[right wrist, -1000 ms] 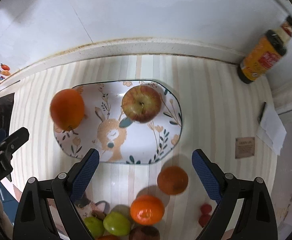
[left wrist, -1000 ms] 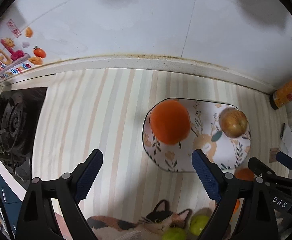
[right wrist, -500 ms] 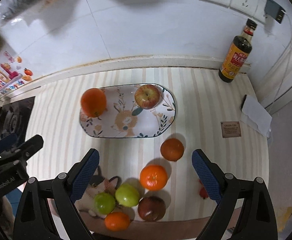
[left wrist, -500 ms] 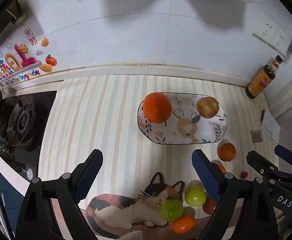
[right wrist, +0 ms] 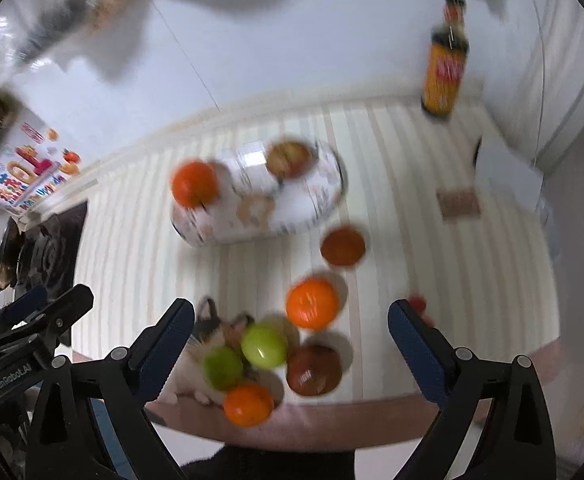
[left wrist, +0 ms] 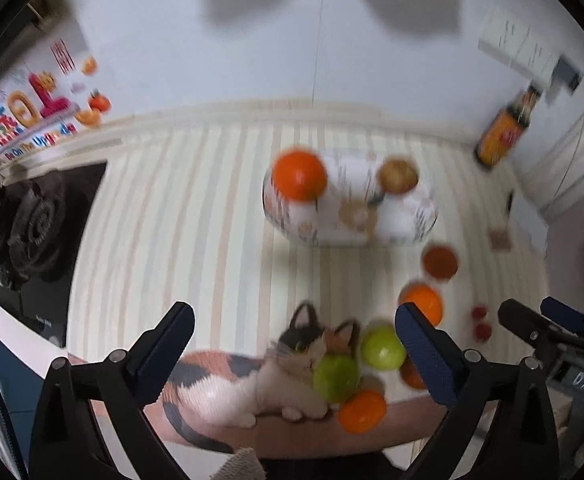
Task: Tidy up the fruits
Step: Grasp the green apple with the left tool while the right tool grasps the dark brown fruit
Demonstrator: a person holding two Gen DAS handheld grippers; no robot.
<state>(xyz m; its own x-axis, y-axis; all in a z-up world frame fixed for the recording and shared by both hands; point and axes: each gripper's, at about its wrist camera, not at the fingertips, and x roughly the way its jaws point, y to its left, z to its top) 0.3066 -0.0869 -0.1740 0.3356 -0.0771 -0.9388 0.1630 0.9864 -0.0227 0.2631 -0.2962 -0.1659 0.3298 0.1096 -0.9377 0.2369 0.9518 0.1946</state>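
The counter (left wrist: 196, 216) is cream with beige stripes. An orange (left wrist: 299, 175) and a reddish-yellow apple (left wrist: 397, 176) sit on a white, seemingly floral plate (left wrist: 407, 224); two green fruits (right wrist: 264, 345) lie nearer.

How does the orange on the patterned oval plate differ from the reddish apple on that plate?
The bright orange sits at the left end of the patterned oval plate, overlapping its rim; the reddish-yellow apple sits toward the back right, inside the rim. The orange is uniformly vivid and looks larger; the apple is duller and mottled. Both are round, rest on the plate and are clear of either gripper.
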